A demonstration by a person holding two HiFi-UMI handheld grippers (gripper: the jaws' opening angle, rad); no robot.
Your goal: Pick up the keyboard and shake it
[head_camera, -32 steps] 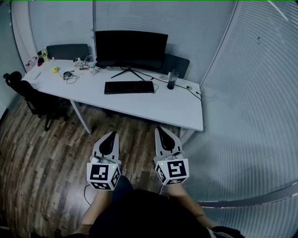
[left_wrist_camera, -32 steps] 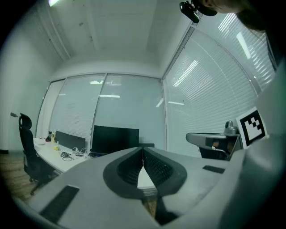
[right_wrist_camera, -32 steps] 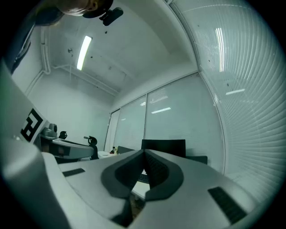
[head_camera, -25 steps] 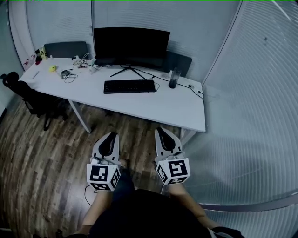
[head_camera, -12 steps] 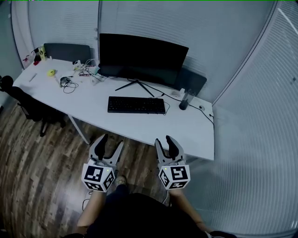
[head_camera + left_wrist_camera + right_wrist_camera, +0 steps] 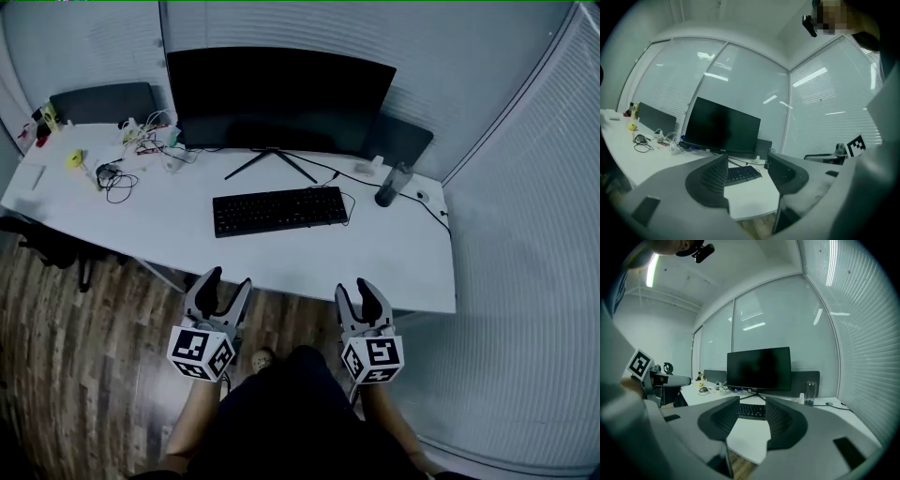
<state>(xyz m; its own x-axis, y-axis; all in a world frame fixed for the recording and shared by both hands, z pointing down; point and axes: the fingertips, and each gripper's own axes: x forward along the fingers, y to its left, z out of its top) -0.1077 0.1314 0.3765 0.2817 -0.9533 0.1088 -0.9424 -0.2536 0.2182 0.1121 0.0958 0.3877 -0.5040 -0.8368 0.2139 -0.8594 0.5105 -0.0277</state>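
A black keyboard (image 6: 279,210) lies flat on the white desk (image 6: 398,258), in front of the monitor stand. Both grippers hang over the wooden floor just short of the desk's front edge, well apart from the keyboard. My left gripper (image 6: 227,279) points at the desk with its jaws opening and nothing between them. My right gripper (image 6: 356,286) is open and empty too. In the left gripper view the keyboard (image 6: 743,173) shows far off between the jaws of the left gripper (image 6: 747,161). In the right gripper view the keyboard (image 6: 752,410) also lies ahead of the right gripper (image 6: 752,404).
A large dark monitor (image 6: 279,98) stands behind the keyboard. A dark bottle (image 6: 387,187) sits at the desk's right rear, with a cable beside it. Cables and small items (image 6: 112,173) clutter the left end. A black chair (image 6: 47,248) stands at the left. Blinds (image 6: 525,234) close off the right.
Both grippers have gone from shut to open. The person has come closer to the desk, so the keyboard and the desk edge now lie nearer the grippers.
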